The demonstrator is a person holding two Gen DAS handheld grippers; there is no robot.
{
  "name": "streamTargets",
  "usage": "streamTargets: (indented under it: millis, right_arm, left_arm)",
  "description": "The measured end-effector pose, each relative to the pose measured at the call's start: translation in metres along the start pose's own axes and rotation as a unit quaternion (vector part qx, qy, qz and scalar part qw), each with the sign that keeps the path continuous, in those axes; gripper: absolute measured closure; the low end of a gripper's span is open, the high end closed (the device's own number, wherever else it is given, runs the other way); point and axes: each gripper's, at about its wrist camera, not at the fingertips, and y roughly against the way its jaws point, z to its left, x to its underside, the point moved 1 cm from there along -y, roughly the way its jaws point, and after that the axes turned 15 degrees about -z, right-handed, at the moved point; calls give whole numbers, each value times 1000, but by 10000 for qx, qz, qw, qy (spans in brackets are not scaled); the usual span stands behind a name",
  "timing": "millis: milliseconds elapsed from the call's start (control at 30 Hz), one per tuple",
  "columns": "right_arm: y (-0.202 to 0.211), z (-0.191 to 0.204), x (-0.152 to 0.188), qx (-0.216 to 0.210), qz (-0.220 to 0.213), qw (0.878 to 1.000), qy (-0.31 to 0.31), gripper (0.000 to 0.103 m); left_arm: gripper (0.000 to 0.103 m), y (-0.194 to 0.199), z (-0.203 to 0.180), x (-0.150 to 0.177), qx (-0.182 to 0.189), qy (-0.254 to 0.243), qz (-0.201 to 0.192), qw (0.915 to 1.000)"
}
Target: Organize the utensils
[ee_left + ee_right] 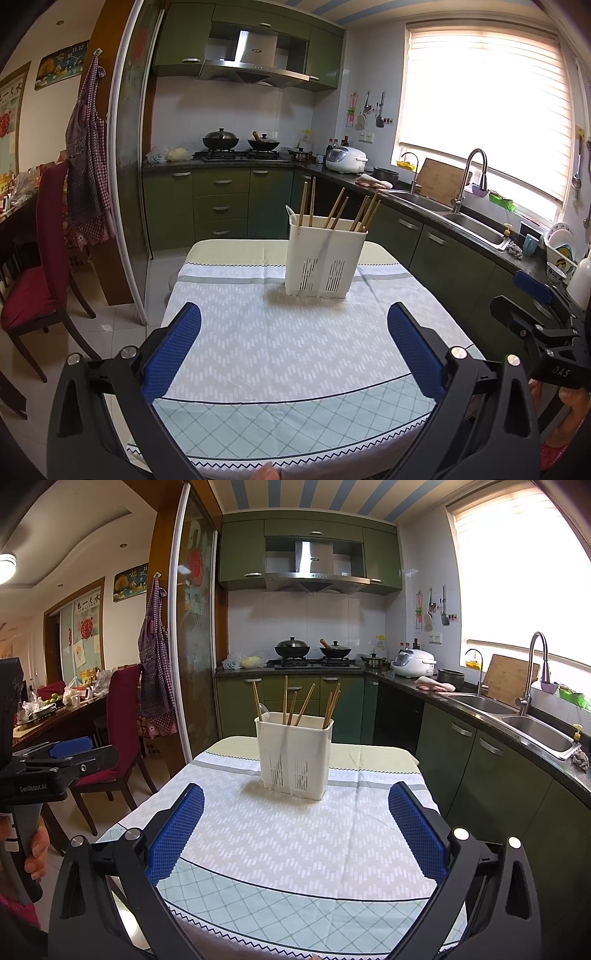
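A white slotted utensil holder (325, 260) stands upright on the far half of a small table with a patterned cloth (280, 350). Several wooden chopsticks (334, 212) and a spoon (291, 214) stick out of its top. It also shows in the right wrist view (293, 755) with the chopsticks (306, 703). My left gripper (293, 345) is open and empty, held over the near part of the table, well short of the holder. My right gripper (295, 829) is open and empty, likewise short of the holder. The right gripper shows at the right edge of the left wrist view (532, 306).
Green kitchen cabinets and a dark counter with a double sink (517, 720) run along the right. A stove with two woks (240, 146) is at the back. A red chair (40, 266) and a cluttered dining table (55, 709) stand to the left.
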Motion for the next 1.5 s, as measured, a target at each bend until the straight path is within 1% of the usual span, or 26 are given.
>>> streamTargets:
  millis: [500, 767, 900, 1033, 1133, 1267, 1500]
  right_arm:
    - [0, 1, -2, 7, -12, 10000, -9, 5]
    - [1, 1, -2, 11, -10, 10000, -6, 5]
    - [0, 1, -1, 16, -7, 10000, -5, 5]
    - [0, 1, -2, 18, 7, 10000, 4, 5]
    - [0, 2, -2, 15, 10, 10000, -1, 5]
    - [0, 2, -2, 18, 8, 10000, 1, 5]
    - [0, 2, -2, 18, 12, 10000, 8, 5]
  left_arm:
    - [7, 0, 2, 3, 10, 7, 60, 10000]
    - [7, -2, 6, 2, -104, 22, 109, 9999]
    - [7, -3, 8, 2, -22, 94, 137, 9999]
    - [7, -5, 7, 2, -21, 22, 155, 9999]
    - [7, -4, 6, 1, -27, -30, 110, 9999]
    - [7, -4, 8, 0, 39, 40, 91, 9999]
    - [7, -4, 6, 0, 4, -49, 57, 10000]
